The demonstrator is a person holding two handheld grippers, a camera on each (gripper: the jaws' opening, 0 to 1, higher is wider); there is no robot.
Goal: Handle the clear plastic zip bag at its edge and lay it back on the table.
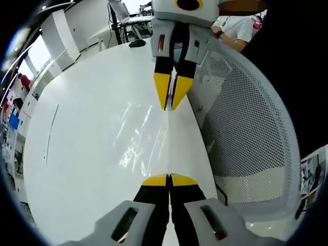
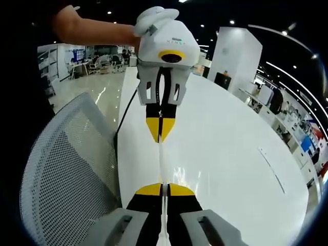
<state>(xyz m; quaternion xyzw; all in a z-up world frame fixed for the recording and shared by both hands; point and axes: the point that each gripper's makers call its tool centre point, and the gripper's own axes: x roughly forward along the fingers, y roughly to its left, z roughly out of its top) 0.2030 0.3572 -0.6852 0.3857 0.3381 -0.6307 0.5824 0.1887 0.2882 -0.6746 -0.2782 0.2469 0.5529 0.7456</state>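
At bottom centre of the left gripper view, the left gripper [image 1: 168, 179] has its yellow-tipped jaws pinched on one end of the clear zip bag [image 1: 146, 136], while the right gripper [image 1: 173, 97] at upper centre clamps the opposite end, the bag's edge stretched taut between them over the white table [image 1: 87, 154]. Film looks thin, light, floppy and slick, likely to sag or slip; best held at the stiffer zip edge. Mesh chair [image 1: 251, 133] sits at right.

Bright, even indoor light from ceiling spots [image 2: 231, 22] and strip lights. Strong white glare off the table [image 1: 87, 148], near blown out. Streaky glints on the clear bag [image 1: 138, 138]. Soft, faint shadows. Heavy fisheye bending at edges; far background small and slightly soft. Centre sharp.
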